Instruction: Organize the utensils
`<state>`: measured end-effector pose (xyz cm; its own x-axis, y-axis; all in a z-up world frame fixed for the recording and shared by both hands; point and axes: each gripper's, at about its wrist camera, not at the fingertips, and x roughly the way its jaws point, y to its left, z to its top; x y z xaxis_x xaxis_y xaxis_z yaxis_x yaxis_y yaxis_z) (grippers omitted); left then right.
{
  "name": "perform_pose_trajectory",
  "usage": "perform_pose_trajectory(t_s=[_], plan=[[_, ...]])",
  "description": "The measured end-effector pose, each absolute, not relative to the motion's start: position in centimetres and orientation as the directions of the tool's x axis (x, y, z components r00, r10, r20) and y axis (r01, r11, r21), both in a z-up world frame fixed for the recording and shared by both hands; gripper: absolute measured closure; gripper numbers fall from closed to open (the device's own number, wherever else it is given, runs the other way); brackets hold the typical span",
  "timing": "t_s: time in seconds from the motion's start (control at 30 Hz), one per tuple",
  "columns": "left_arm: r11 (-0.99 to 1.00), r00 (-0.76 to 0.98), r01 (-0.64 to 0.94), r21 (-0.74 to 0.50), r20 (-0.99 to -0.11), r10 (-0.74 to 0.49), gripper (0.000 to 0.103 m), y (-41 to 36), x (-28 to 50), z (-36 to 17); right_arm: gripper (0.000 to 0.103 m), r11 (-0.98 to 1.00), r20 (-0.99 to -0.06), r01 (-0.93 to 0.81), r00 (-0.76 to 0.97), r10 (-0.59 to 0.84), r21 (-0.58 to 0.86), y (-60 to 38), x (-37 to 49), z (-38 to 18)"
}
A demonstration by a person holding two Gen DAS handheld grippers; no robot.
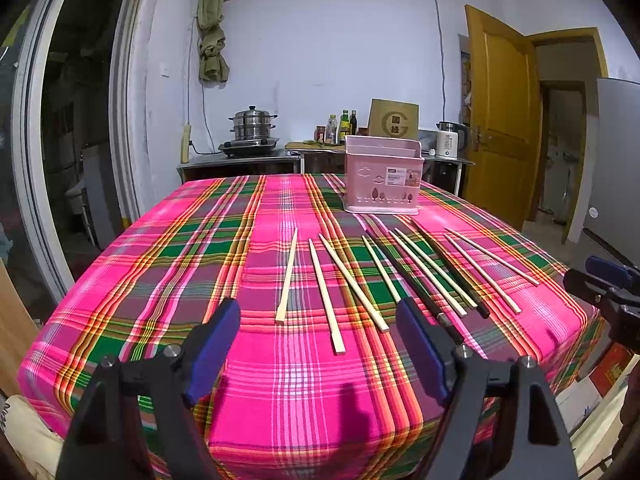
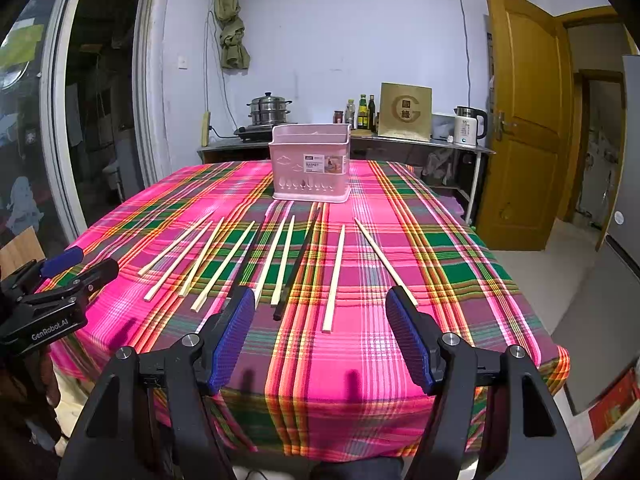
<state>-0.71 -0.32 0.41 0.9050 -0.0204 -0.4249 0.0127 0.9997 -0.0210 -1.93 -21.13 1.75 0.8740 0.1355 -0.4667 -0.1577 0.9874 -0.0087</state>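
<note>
Several pale wooden chopsticks (image 1: 288, 276) (image 2: 334, 280) and two black ones (image 1: 448, 268) (image 2: 298, 264) lie side by side across a pink plaid tablecloth (image 1: 280, 400) (image 2: 320, 380). Behind them stands a pink plastic utensil basket (image 1: 383, 176) (image 2: 310, 164), upright with nothing showing inside. My left gripper (image 1: 320, 320) hovers open above the table's near edge, short of the leftmost chopsticks. My right gripper (image 2: 320, 312) is open too, its blue pads (image 2: 234, 336) just short of the chopstick ends. Each gripper shows at the other view's edge.
Beyond the table, a steel counter (image 2: 400, 142) carries a steamer pot (image 2: 269, 109), bottles, a brown box and a white kettle (image 2: 468, 126). A yellow door (image 2: 524, 120) stands open at right. A sliding glass door is at left.
</note>
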Motion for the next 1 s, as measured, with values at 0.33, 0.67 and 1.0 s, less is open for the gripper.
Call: perform_pose_trajectory(t_s=[0.33,0.67,1.0], plan=[[1.0,0.903,0.016,-0.023,-0.429,-0.024,0.022,-0.2,-0.7,0.4,0.035,0.988,-0.467,-0.156,0.874,0.134,-0.009,-21.2,-1.9,1.7],[1.0,0.902,0.019,-0.025,-0.431,-0.028,0.022,-0.3,-0.6,0.3,0.035,0.987,-0.467,-0.16,0.873,0.137,-0.009,-21.3,-1.9,1.5],[0.999,0.876,0.033,-0.03,-0.48,-0.044,0.027,-0.2,1.1,0.1,0.035,0.985,-0.488,-0.171,0.86,0.146,-0.007,-20.9,-0.7,1.1]])
